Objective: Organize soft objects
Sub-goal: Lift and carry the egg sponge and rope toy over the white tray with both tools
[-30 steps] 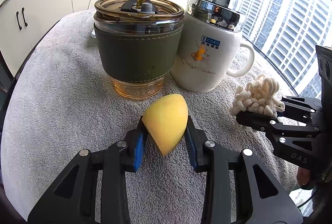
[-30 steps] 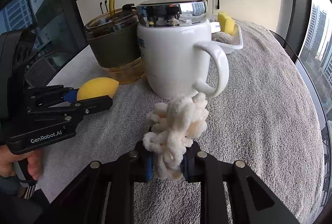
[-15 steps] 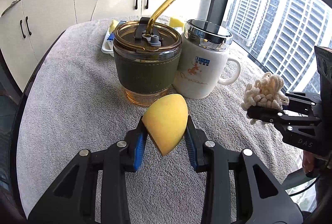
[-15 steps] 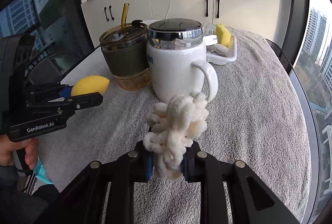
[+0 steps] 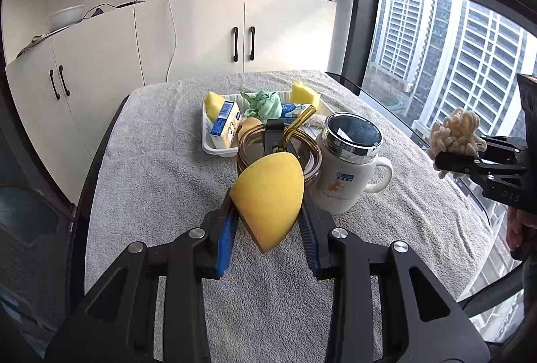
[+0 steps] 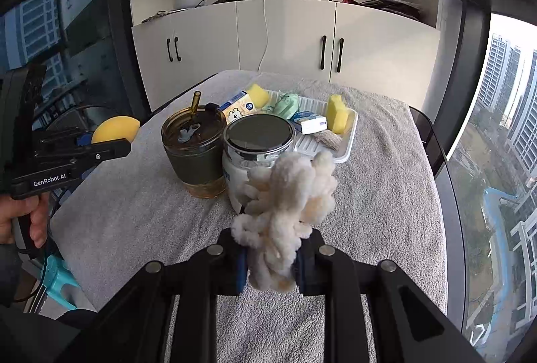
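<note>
My left gripper (image 5: 266,222) is shut on a yellow teardrop sponge (image 5: 268,195) and holds it high above the grey towel; it also shows in the right wrist view (image 6: 115,129). My right gripper (image 6: 270,257) is shut on a cream knotted yarn bundle (image 6: 285,195), also raised; it shows in the left wrist view (image 5: 453,136). A white tray (image 5: 209,148) at the back of the table holds yellow sponges (image 6: 337,112), a green cloth (image 5: 263,102) and small boxes (image 5: 225,124).
An amber tumbler with a green sleeve and straw (image 6: 193,151) and a white lidded mug (image 5: 349,168) stand in the middle of the towel-covered table (image 5: 151,168), in front of the tray. White cabinets stand behind; a window is on the right.
Both grippers have risen and pulled back from the cups, each still holding its object. The tray behind the cups has come into full view.
</note>
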Demonstrator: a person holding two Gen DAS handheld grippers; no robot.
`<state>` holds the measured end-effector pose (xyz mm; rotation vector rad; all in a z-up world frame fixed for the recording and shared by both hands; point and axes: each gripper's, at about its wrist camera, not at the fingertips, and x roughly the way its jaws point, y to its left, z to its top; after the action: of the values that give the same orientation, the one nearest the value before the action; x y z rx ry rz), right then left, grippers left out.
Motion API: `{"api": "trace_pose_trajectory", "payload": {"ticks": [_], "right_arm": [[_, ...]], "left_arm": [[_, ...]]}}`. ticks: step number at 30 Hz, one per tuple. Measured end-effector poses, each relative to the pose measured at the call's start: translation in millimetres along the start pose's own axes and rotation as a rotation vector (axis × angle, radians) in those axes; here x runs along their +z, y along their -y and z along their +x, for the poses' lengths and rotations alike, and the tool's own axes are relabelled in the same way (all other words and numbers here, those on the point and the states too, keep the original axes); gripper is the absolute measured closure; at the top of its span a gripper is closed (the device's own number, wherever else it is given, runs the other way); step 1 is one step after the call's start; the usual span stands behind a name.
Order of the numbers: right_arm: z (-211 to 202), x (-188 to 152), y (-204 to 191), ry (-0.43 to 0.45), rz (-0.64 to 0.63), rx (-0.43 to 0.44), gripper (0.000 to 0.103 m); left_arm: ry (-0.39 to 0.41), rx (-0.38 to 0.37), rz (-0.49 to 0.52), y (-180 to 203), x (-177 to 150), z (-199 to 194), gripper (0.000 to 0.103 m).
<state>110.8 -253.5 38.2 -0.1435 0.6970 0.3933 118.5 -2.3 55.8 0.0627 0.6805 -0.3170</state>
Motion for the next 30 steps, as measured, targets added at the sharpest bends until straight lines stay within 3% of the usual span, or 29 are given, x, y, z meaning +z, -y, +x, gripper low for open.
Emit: {"api": "trace_pose_trajectory", "payload": {"ticks": [15, 30], "right_arm": [[-11, 82, 20, 0.095, -0.100, -0.052, 0.080], [50, 163, 79, 0.050, -0.149, -0.091, 0.080]], "left_arm": [[0.065, 0.015, 0.092, -14, 73, -4, 0.071], [0.005, 0.030, 0.173, -37, 162, 76, 0.070]]}}
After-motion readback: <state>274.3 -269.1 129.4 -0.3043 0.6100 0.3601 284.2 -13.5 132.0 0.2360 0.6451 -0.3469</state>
